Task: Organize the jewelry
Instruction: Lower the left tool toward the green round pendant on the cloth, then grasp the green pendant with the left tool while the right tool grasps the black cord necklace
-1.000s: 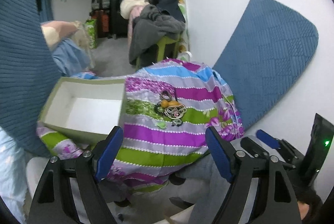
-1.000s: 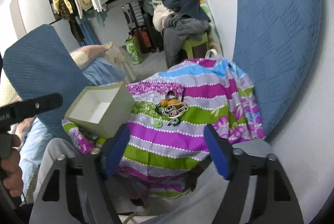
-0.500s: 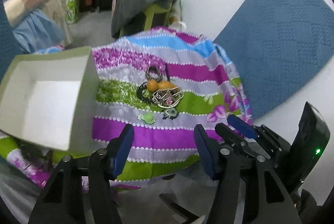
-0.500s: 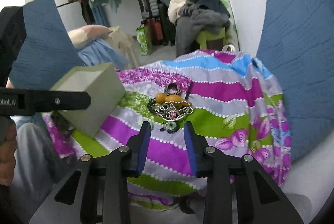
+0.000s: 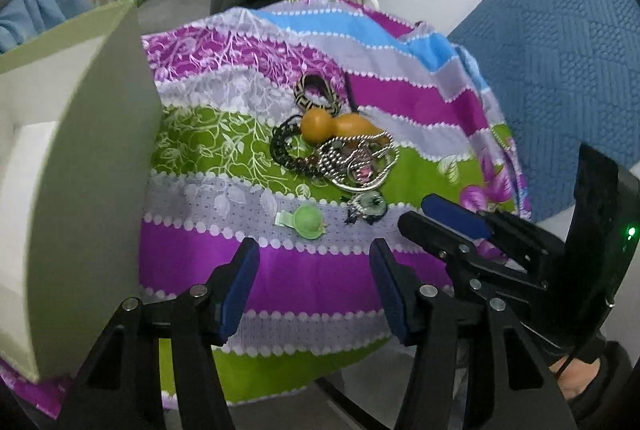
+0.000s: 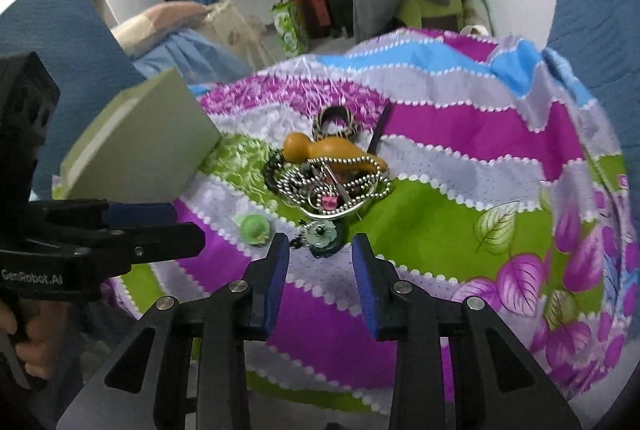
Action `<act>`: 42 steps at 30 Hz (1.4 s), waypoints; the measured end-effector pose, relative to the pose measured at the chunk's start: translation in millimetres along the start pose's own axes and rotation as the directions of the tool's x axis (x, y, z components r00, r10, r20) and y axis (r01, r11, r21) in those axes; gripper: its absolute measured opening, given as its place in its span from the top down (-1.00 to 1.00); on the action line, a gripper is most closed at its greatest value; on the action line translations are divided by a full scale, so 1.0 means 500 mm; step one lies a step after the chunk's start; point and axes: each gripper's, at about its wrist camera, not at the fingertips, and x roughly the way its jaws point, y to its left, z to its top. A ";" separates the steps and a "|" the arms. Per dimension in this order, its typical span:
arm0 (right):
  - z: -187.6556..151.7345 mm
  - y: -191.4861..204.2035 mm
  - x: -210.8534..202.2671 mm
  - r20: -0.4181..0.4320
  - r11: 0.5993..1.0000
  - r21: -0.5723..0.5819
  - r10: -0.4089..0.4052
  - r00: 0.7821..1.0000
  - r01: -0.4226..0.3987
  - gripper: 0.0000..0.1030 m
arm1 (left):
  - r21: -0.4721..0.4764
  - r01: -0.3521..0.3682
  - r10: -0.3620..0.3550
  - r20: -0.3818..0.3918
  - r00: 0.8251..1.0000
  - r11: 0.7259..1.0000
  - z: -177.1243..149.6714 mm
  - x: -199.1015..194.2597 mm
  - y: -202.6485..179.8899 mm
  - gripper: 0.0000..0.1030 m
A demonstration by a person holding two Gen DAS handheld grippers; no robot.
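Left wrist view: left hand-held gripper [image 5: 314, 270] spread with nothing between its blue pads, poised over a striped purple, green and white floral cloth [image 5: 288, 278]. Jewelry pile of silver bead chains, orange gourd pendant and dark bracelets [image 5: 336, 145] lies mid-cloth, beside a pale green open box [image 5: 96, 189]. Right hand-held gripper [image 6: 320, 262] narrowly parted, empty, near a round green pendant [image 6: 322, 236].
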 end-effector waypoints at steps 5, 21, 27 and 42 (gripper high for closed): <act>0.004 -0.007 0.037 -0.044 0.999 -0.013 0.032 0.999 -0.032 0.43 | 0.029 -0.029 0.030 -0.010 1.000 0.999 0.002 0.038 0.000 -0.10; 0.014 0.004 0.088 -0.078 0.995 -0.101 -0.012 0.997 0.004 0.54 | 0.043 -0.040 0.041 -0.018 0.999 0.998 0.017 0.082 0.003 0.10; 0.010 -0.014 0.073 -0.081 0.998 -0.063 -0.025 0.996 0.020 0.63 | 0.066 -0.063 0.064 -0.010 0.998 0.996 0.017 0.085 -0.005 0.09; -0.016 -0.060 0.031 -0.127 0.996 0.080 -0.030 0.991 0.040 0.64 | 0.171 -0.166 0.165 0.020 0.986 0.971 0.012 0.106 -0.048 0.25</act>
